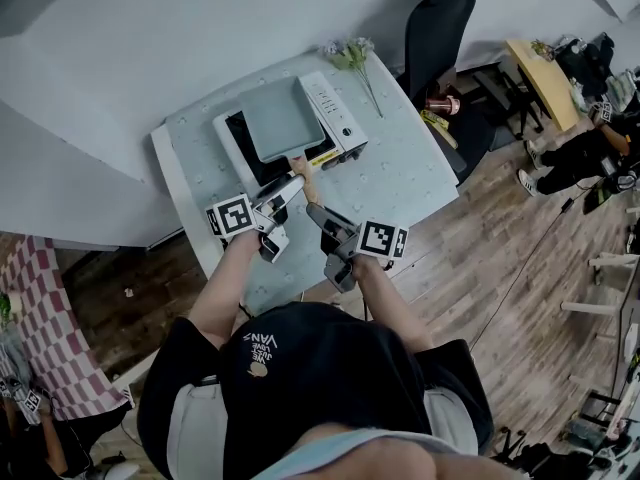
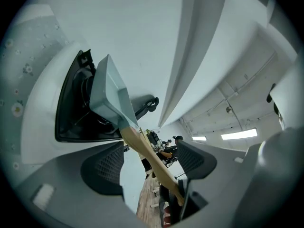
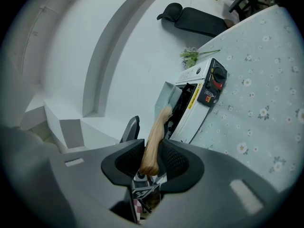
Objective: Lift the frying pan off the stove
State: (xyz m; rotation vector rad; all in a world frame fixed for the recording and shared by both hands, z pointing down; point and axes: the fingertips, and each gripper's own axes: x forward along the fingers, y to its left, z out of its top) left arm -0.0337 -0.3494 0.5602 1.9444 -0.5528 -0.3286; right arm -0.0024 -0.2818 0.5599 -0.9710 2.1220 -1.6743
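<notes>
A grey square frying pan (image 1: pixel 278 118) sits on a white portable stove (image 1: pixel 342 133), its wooden handle (image 1: pixel 300 172) pointing toward me. In the right gripper view the handle (image 3: pixel 156 134) runs between the pads of my right gripper (image 3: pixel 152 159), which press on its end. My left gripper (image 2: pixel 147 164) is open wide, and the handle (image 2: pixel 151 156) crosses the gap nearer its right pad. The pan (image 2: pixel 111 96) rests over the stove's black burner well (image 2: pixel 76 110). In the head view the left gripper (image 1: pixel 283 211) and the right gripper (image 1: pixel 322 230) sit side by side just before the stove.
The stove stands on a table with a flowered cloth (image 1: pixel 400 178). A sprig of flowers (image 1: pixel 352 58) lies behind the stove near the wall. A black chair (image 1: pixel 440 28) stands past the table's far right corner. A person (image 1: pixel 580 153) is on the wooden floor at right.
</notes>
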